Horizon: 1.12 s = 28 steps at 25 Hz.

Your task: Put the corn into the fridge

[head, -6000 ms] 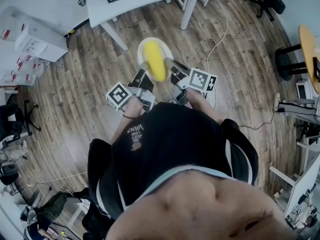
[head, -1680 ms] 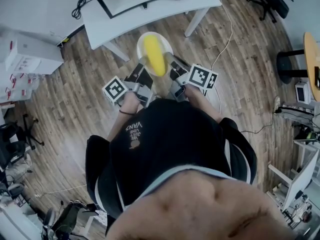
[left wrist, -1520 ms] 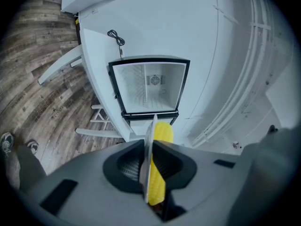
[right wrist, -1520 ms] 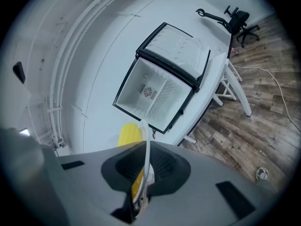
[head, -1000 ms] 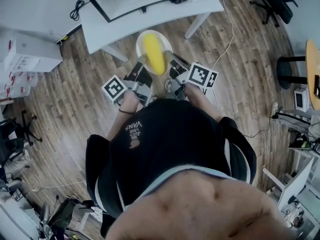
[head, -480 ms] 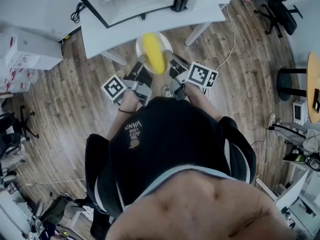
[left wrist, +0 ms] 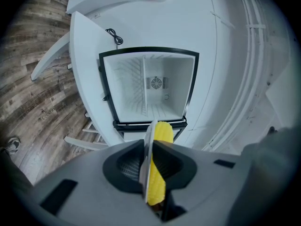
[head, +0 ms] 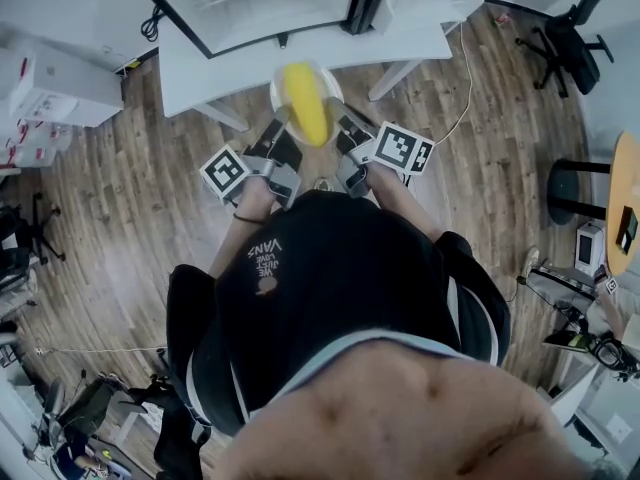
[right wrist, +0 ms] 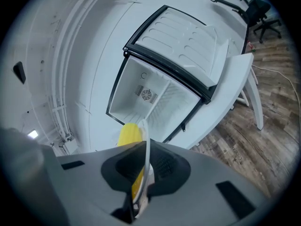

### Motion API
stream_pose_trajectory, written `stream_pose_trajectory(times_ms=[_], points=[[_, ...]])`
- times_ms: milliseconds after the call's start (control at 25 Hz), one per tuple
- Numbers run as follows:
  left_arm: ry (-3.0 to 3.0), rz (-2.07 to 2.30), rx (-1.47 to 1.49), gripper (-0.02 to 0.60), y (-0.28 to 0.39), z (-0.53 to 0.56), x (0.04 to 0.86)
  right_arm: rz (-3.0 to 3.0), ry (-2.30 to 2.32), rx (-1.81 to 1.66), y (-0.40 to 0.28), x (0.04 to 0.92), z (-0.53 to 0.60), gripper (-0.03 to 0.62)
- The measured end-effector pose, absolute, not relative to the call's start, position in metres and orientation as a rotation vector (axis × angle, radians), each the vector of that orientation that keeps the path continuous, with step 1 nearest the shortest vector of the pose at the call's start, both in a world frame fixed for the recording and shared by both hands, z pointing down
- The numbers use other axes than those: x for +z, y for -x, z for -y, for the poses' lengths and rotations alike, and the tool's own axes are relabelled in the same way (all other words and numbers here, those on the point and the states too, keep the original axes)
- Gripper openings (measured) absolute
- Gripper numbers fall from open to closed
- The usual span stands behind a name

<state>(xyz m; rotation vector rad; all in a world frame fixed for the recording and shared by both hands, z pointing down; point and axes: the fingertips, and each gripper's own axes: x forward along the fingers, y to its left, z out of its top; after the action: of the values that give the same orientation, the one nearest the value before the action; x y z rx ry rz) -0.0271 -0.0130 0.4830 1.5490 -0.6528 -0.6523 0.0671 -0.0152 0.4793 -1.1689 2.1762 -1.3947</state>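
1. Below and out in front of the fridge (left wrist: 148, 102), bare wooden floor (head: 130, 208).
2. Directly under the fridge and carrying it, a white desk (head: 200, 58).
3. Fridge wide open, white inside, its door (right wrist: 183, 36) swung right out to one side.
4. Facing the fridge from the floor side, a person in a dark shirt (head: 330, 298).
5. Aimed at the fridge opening, the left gripper (left wrist: 150, 166), jaws clenched on one edge of the plate (head: 277, 93).
6. Aimed at the same opening from the other side, the right gripper (right wrist: 141, 171), jaws likewise clenched tight on the plate's opposite edge.
7. Plate white and round, pinched between the two grippers, held out in front of the fridge on the person's side of the desk edge.
8. On the plate, the corn (head: 305, 108): yellow, lying lengthwise toward the fridge, outside it and short of the opening.
9. On the desk just beside the fridge, a black cable (left wrist: 113, 35).
10. In the middle of the fridge's back wall, a small round vent (left wrist: 155, 83).
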Motion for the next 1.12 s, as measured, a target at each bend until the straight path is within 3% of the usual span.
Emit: stream_pose_trajectory(times_ms=[1120], points=[[-1.532,0.682,-0.672,0.044,0.035,0.08,0.485,-2.197,1.144,-1.421,-0.059,0.481,0.086,0.028]])
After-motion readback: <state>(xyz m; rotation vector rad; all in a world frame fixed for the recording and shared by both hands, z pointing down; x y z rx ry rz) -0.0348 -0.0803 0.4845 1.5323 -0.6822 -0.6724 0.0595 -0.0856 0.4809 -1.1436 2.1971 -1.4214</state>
